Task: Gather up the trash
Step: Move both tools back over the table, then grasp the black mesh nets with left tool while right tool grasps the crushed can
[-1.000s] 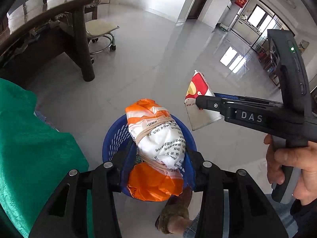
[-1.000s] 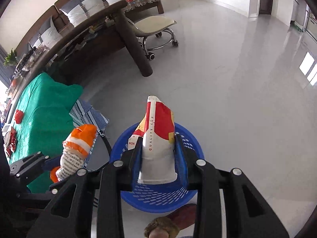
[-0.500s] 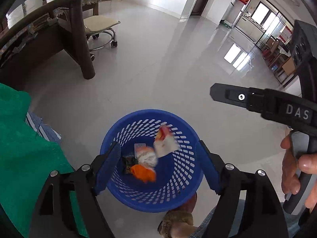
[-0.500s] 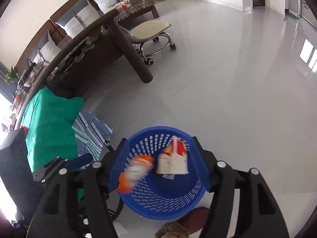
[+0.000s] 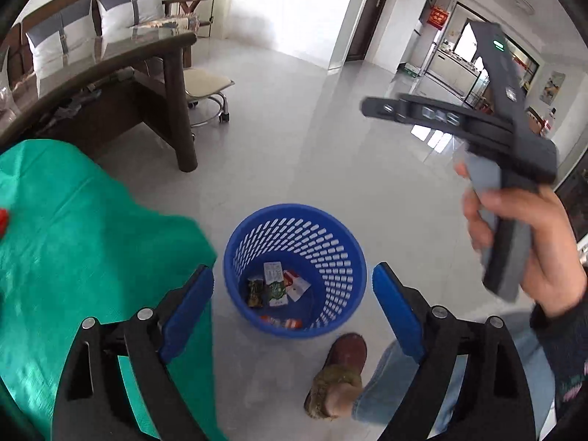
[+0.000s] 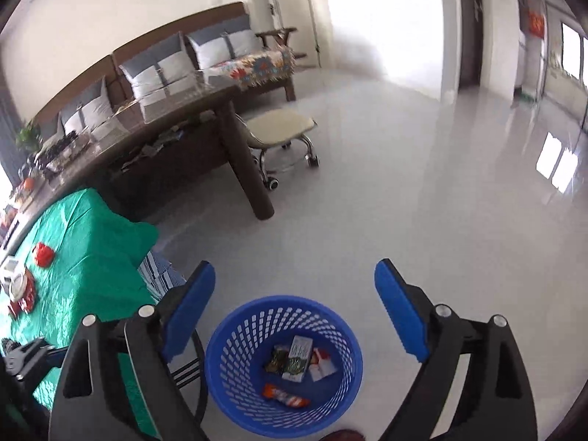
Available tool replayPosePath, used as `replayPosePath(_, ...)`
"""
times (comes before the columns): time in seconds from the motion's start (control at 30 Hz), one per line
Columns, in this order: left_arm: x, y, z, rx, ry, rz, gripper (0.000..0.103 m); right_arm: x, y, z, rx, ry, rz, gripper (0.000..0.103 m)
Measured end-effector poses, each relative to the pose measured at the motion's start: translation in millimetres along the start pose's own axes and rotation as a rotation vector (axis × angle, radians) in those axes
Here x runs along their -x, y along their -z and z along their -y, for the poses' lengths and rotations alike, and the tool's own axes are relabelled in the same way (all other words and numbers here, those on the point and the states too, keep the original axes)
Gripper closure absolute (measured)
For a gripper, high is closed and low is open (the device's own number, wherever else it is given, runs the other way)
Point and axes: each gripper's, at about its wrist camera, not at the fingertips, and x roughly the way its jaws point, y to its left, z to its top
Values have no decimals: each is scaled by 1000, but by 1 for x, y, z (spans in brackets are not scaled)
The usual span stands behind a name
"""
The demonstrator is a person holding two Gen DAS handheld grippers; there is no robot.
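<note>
Two hand-held grippers were in my hands, and both had just been opening, with nothing left between the blue pads of either. My left hand-held gripper (image 5: 293, 290) stood with its jaws spread wide above the blue perforated wastebasket (image 5: 340, 242), which stood on the pale glossy floor (image 5: 294, 139) just beside the hanging edge of the green tablecloth (image 5: 73, 228). My right hand-held gripper (image 6: 294, 296) was likewise spread apart and empty, looking down at the same basket (image 6: 239, 334) from the other side. The trash lay at the bottom of the basket: a white carton (image 6: 298, 358), a dark snack wrapper (image 6: 276, 360), a red-and-white paper cup (image 6: 320, 364) flattened beside them, and an orange-and-white packet (image 6: 284, 396) nearer me. In the left view my right hand (image 5: 529, 242) gripped its tool's grey handle off to the right, blurred. My brown slipper (image 5: 341, 371) rested on the floor just short of the basket. On the green worktop a small red object (image 6: 42, 254) sat apart from some boxes at the edge. Behind, a dark wooden desk (image 6: 205, 139) and a cream rolling stool (image 6: 281, 126) stood near a cushioned bench (image 6: 191, 58).
</note>
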Motion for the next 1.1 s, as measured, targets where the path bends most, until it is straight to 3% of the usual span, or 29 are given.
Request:
replayPosePath(0.13,50,42,-18,-20,-41,31,15,15,3,-55,115,-56,61,16)
replayPosePath(0.3,110,92,-63,69,-86,54,15,26,21,-141,280,-179,97,15)
replayPosePath(0.53,175,152,-123,128,-186,72,15,29,83,-257,422,-423,-69,15)
replayPosePath(0.67,207,171,-160,141,-272,73,15,32,119,-302,536,-469,-147,15)
replayPosePath(0.83,235,168,-186,22,-332,117,15,30,137,-318,586,-498,-200,15)
replayPosePath(0.97,235,149,-195,-123,-265,94,11,29,144,-319,588,-492,-188,15)
replayPosePath(1.1,213,129,-190,-252,-197,5,10,29,145,-314,567,-494,-183,15)
